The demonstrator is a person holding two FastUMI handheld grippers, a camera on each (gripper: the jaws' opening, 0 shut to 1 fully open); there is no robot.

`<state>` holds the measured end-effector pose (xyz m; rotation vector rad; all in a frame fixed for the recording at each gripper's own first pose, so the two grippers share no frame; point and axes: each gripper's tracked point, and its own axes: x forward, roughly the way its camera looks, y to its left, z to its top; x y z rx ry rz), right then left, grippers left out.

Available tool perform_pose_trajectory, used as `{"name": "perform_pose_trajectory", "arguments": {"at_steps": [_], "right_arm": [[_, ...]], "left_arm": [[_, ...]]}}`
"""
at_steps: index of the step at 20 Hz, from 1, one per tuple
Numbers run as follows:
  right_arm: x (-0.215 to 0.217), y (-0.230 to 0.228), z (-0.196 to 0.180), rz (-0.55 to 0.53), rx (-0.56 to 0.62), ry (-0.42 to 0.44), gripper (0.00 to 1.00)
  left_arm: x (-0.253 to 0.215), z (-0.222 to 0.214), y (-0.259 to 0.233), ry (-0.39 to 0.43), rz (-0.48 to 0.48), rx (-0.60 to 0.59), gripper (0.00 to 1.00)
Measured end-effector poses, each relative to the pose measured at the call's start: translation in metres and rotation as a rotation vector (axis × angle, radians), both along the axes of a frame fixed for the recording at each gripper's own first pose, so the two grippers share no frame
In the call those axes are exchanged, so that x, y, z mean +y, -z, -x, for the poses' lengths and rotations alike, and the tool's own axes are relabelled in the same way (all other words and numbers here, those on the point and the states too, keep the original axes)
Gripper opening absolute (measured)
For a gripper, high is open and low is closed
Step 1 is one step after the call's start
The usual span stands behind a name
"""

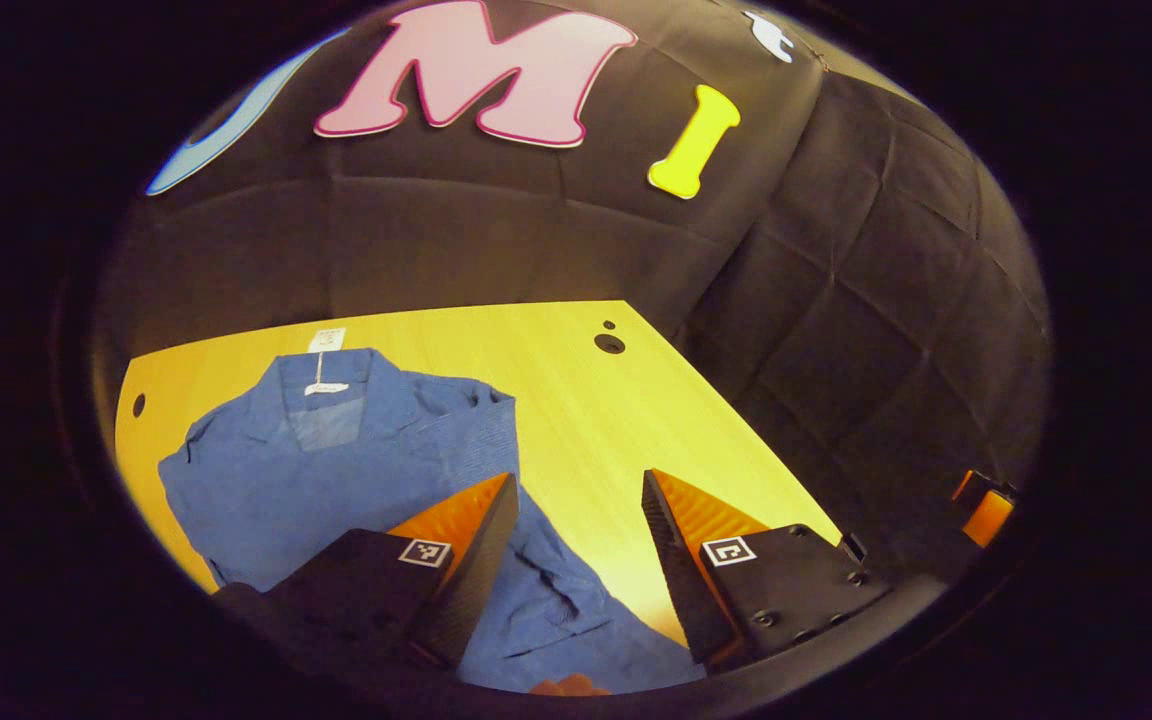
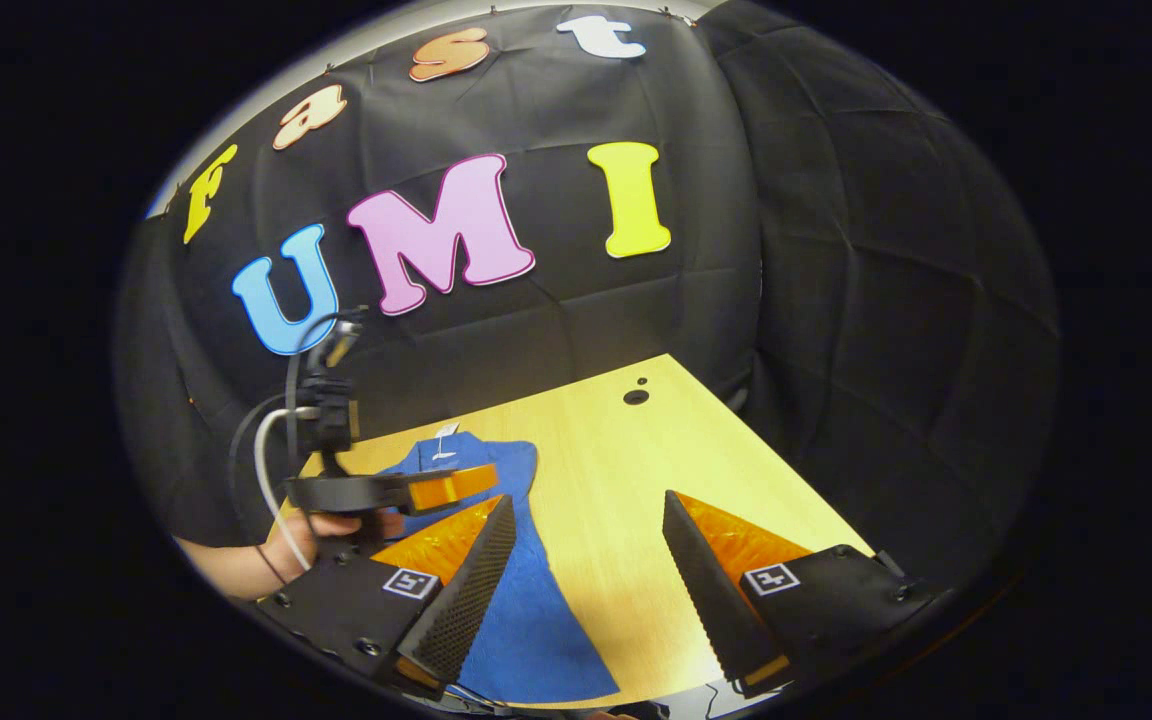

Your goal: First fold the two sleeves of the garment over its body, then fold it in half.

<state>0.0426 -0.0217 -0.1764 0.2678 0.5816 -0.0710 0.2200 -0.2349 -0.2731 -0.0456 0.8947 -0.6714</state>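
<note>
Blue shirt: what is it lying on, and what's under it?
The shirt lies on the wooden table, a white tag at its collar. Anything beneath the cloth is covered.

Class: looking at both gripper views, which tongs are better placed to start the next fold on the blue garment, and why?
Probably the left tongs: open, they hang right over the blue garment, which seems to have its sleeves folded in. The right tongs, also open, straddle its edge and bare table.
</note>
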Motion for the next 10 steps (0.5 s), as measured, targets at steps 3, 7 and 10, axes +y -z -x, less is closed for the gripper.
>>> {"name": "perform_pose_trajectory", "arguments": {"at_steps": [3, 7, 10], "right_arm": [[0.022, 0.024, 0.014, -0.039, 0.057, -0.034, 0.95], [0.056, 0.065, 0.041, -0.065, 0.17, -0.109, 0.95], [0.07, 0.097, 0.064, -0.038, 0.269, -0.157, 0.95]], "left_arm": [[0.08, 0.051, 0.01, -0.002, -0.042, 0.012, 0.75], [0.182, 0.115, 0.022, -0.14, -0.166, 0.058, 0.76], [0.234, 0.156, 0.033, -0.29, -0.198, 0.15, 0.8]]}}
